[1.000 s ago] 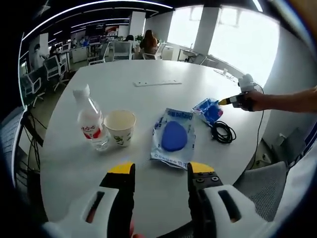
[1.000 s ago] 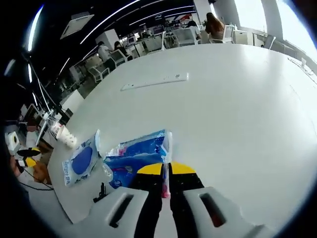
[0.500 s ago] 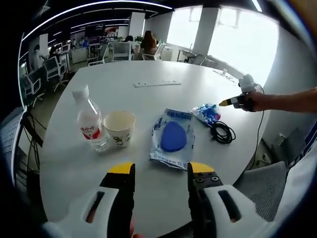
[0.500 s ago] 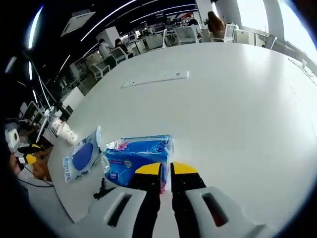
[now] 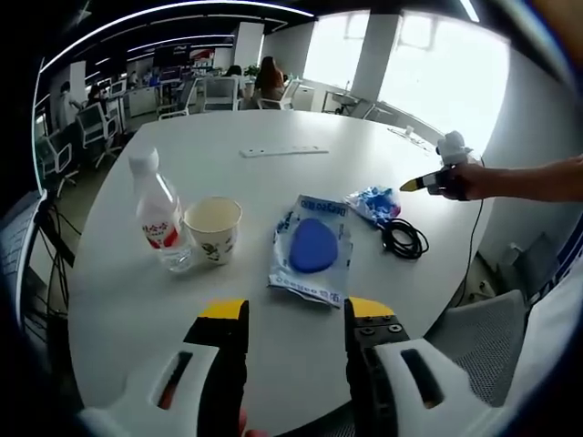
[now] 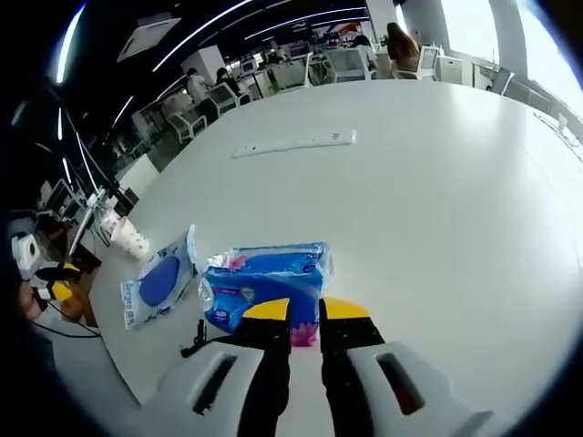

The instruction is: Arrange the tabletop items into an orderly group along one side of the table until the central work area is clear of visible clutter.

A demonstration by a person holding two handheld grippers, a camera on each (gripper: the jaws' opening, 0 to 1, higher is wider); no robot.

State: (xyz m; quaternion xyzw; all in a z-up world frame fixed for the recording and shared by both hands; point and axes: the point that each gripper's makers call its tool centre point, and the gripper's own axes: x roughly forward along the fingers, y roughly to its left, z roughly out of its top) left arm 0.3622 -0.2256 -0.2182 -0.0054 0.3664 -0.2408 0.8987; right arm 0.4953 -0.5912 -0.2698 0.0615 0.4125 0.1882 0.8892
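A blue tissue pack (image 6: 264,282) lies flat near the table (image 6: 437,200) edge, just ahead of the right hand-held gripper (image 6: 305,309), whose jaws stand slightly apart with a corner between them, apparently letting go. The left hand-held gripper (image 5: 296,311), jaws wide and empty, hangs back. Its view adds a water bottle (image 5: 157,217) touching a paper cup (image 5: 212,228), a wipes packet (image 5: 312,248) and a coiled black cable (image 5: 404,240).
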